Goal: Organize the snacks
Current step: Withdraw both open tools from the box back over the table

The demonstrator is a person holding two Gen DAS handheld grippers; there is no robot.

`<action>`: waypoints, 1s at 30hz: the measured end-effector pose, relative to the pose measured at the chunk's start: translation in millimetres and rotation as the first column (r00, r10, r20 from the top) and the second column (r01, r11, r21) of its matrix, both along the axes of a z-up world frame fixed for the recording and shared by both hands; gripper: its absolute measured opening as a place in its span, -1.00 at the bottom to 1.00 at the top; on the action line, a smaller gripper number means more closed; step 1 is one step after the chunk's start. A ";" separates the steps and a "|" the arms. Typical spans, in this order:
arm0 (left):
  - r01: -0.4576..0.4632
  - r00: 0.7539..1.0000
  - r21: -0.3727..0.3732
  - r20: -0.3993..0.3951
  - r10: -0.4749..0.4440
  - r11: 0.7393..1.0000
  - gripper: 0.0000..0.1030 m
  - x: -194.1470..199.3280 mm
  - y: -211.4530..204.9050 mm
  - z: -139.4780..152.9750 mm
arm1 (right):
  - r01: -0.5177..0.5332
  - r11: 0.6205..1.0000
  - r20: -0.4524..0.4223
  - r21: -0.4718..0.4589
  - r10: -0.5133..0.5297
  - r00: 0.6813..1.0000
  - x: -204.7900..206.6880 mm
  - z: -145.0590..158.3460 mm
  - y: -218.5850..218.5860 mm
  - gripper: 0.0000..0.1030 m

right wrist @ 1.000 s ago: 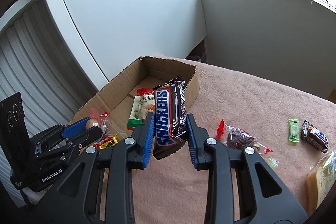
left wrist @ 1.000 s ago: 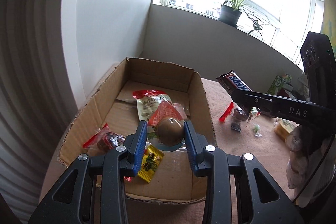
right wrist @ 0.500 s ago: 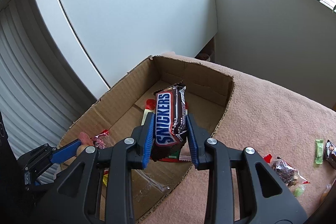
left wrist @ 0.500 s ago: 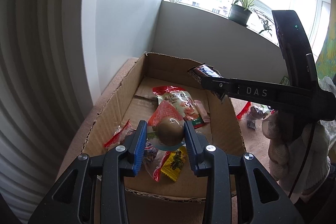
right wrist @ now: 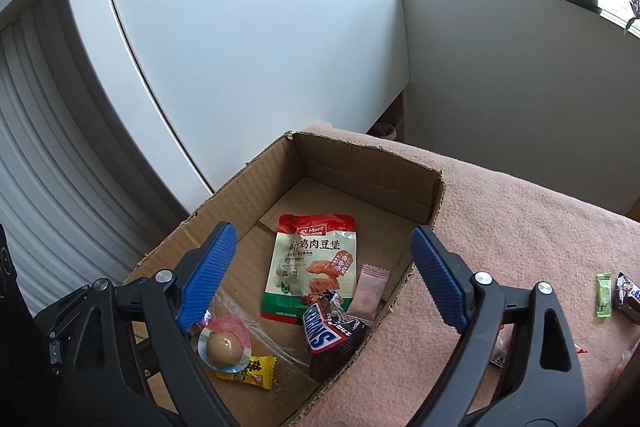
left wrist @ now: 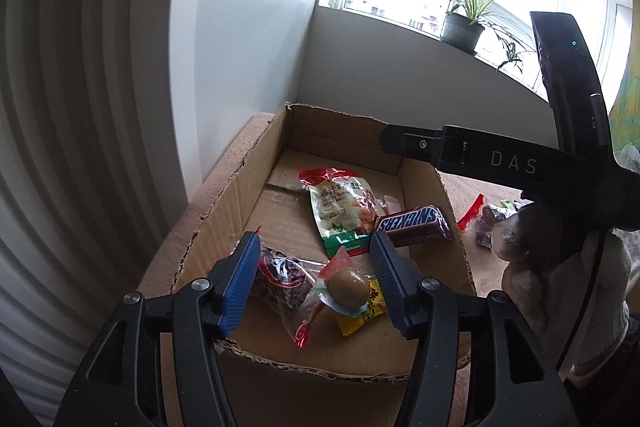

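A cardboard box (left wrist: 224, 203) (right wrist: 248, 183) stands on the pink cloth. In it lie a packed brown egg (left wrist: 349, 287) (right wrist: 224, 347), a Snickers bar (left wrist: 412, 225) (right wrist: 328, 331) leaning on the right wall, a green-red pouch (left wrist: 340, 207) (right wrist: 310, 263), a yellow candy (left wrist: 366, 311) (right wrist: 252, 373) and a dark red-ended packet (left wrist: 284, 275). My left gripper (left wrist: 312, 281) is open and empty over the box's near end, above the egg. My right gripper (right wrist: 320, 275) is open and empty above the box.
Loose snacks lie on the cloth right of the box: a green candy (right wrist: 604, 295), a dark wrapper (right wrist: 628, 297) and a red-ended packet (left wrist: 482, 219). A white wall and ribbed radiator stand left. A potted plant (left wrist: 464, 23) sits on the sill.
Both grippers opened. The left let go of the egg and the right let go of the Snickers bar; both now lie in the box.
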State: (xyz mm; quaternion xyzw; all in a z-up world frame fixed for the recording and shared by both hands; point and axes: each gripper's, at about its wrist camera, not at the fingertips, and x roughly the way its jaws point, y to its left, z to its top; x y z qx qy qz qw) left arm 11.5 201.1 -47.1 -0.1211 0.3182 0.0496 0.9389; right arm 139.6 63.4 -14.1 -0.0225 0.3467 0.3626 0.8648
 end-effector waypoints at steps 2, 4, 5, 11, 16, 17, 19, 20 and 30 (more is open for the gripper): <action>-0.001 1.000 -0.002 0.001 0.001 1.000 0.13 -0.2 -0.3 0.7 | 0.008 1.000 0.006 -0.006 -0.008 1.000 -0.7 2.1 -3.5 0.77; 0.000 1.000 -0.004 0.005 0.000 1.000 0.14 -1.0 -1.0 1.9 | 0.015 1.000 0.009 -0.008 -0.015 1.000 0.4 4.1 -9.0 0.77; 0.002 1.000 -0.006 0.007 -0.002 1.000 0.14 -1.0 -2.0 2.6 | 0.019 1.000 0.010 -0.010 -0.019 1.000 0.9 4.5 -12.0 0.78; 0.017 1.000 -0.010 0.023 -0.016 1.000 0.14 0.1 -12.4 8.9 | 0.054 0.998 0.019 -0.011 -0.054 0.998 5.9 9.4 -41.5 0.78; 0.039 0.999 -0.006 0.032 -0.039 0.999 0.14 2.9 -26.1 13.1 | 0.101 0.995 0.005 0.011 -0.101 0.995 12.7 12.4 -81.4 0.78; 0.044 0.998 -0.005 0.033 -0.044 0.999 0.14 3.5 -29.4 14.1 | 0.109 0.994 0.003 0.012 -0.109 0.994 13.0 12.4 -89.7 0.78; 0.055 0.998 -0.006 0.037 -0.055 0.998 0.14 4.7 -35.8 15.7 | 0.128 0.992 -0.001 0.017 -0.128 0.992 14.3 12.4 -106.2 0.78; 0.059 0.997 -0.006 0.039 -0.059 0.998 0.14 5.5 -39.2 16.6 | 0.134 0.991 -0.005 0.020 -0.134 0.991 14.6 12.7 -115.3 0.78; 0.110 0.993 -0.001 0.049 -0.110 0.994 0.14 17.1 -78.8 24.3 | 0.180 0.981 -0.083 0.066 -0.175 0.981 26.8 -0.8 -186.9 0.77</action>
